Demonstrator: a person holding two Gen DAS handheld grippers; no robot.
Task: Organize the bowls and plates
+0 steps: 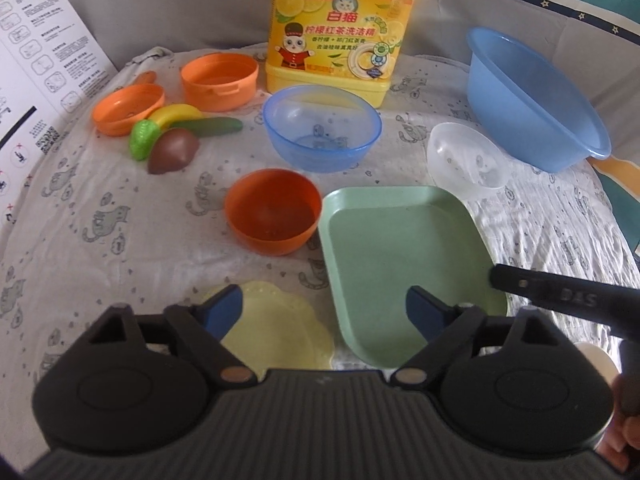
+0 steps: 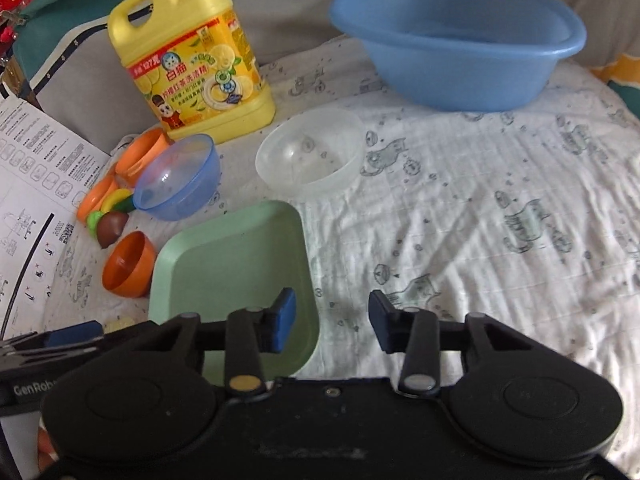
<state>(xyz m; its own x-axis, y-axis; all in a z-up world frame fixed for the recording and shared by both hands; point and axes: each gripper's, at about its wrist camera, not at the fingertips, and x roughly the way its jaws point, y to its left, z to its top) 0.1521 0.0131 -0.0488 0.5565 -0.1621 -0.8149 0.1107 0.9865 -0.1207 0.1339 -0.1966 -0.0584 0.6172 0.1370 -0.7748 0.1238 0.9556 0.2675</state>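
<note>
So the right gripper [image 2: 332,322] has its jaws straddling the right rim of the green plate [image 2: 232,264], one pad inside the plate and the other over the cloth. They're partly closed but not pinching yet. The left gripper [image 1: 324,312] hangs open, nothing in it, over the gap between the pale yellow plate [image 1: 280,332] and the green one.

My worry is that the rim is shallow and it sits on a soft, wrinkly sheet [image 2: 480,220], so the pads could grab cloth too or slip off.

The orange bowl [image 1: 274,216] sits right against the plate's left edge and the clear bowl [image 1: 466,160] near its far corner, so a sloppy lift could bump either. The blue bowl [image 1: 322,126], basin [image 1: 536,96] and detergent jug [image 1: 332,28] sit further back.
</note>
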